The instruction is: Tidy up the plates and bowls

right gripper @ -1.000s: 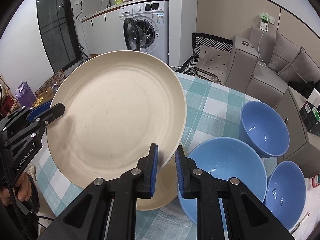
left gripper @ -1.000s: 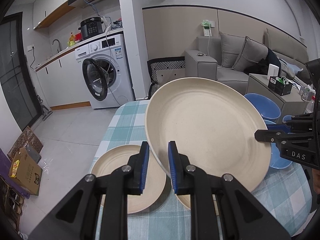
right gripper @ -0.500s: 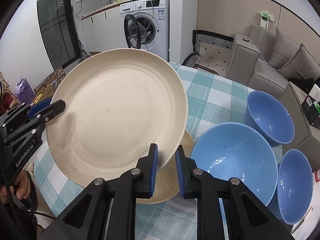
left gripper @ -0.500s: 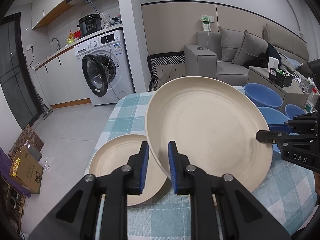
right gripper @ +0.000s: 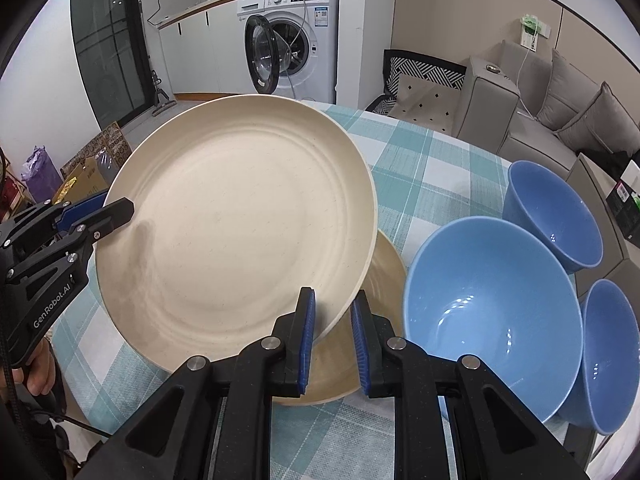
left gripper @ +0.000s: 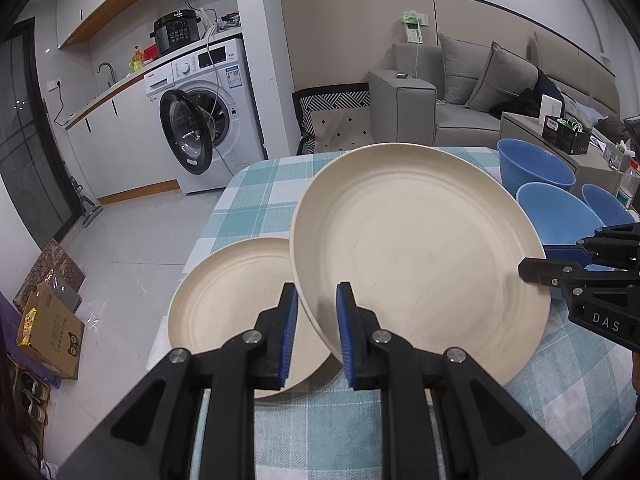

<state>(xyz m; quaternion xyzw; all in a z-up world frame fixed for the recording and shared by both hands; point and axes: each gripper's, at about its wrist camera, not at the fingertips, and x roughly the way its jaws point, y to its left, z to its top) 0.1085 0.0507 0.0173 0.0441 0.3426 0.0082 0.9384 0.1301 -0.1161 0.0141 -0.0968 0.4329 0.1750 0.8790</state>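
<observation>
two hand-held grippers carry a large round cream plastic plate (left gripper: pixel 420 248) between them above a table with a teal-and-white checked cloth (left gripper: pixel 256 196), a stacking step in the tidying of plates and bowls. the left gripper (left gripper: pixel 317 332) is clamped on the plate's near left rim, which runs between its blue pads; the right gripper (right gripper: pixel 333 332) is clamped on the opposite rim. the plate hangs tilted, clear of the cloth. a second cream plate (right gripper: pixel 384 280) lies flat on the cloth right beneath it, and a third cream plate (left gripper: pixel 228 304) lies just to its left. three round blue bowls (right gripper: pixel 492 312) stand close together to the right. the next move, by the look of it, calls for levelling the plate, lowering it squarely onto the one beneath, then easing both grips open together so it does not slide.
</observation>
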